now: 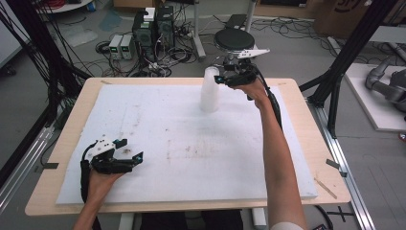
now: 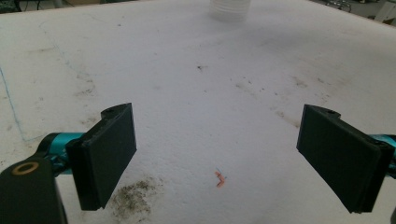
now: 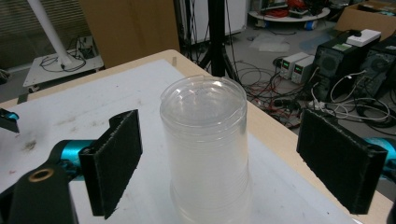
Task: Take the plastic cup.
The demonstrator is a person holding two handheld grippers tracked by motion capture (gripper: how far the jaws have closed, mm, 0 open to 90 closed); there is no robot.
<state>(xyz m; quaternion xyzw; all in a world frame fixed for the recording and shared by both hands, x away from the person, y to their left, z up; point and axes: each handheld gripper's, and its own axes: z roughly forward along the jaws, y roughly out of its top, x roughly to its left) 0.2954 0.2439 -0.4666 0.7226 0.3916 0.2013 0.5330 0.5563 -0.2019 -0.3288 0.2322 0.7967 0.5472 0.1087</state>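
A stack of clear plastic cups [image 1: 209,91] stands upside down on the white foam board [image 1: 182,143], near its far edge. My right gripper [image 1: 221,76] hovers at the top of the stack on its right side. In the right gripper view the cup stack [image 3: 205,140] stands between the jaws of the right gripper [image 3: 224,158], which are open, with a gap on each side of it. My left gripper [image 1: 130,150] rests low over the board's near left part. The left gripper [image 2: 217,158] is open with nothing between its pads, and the cup stack [image 2: 229,9] stands far ahead of it.
The board lies on a wooden table [image 1: 316,143] with narrow bare margins. A small orange scrap [image 2: 219,178] and a dark smudge [image 2: 133,196] lie on the foam by the left gripper. Beyond the table stand computers [image 1: 153,28], cables and a black stool [image 1: 234,38].
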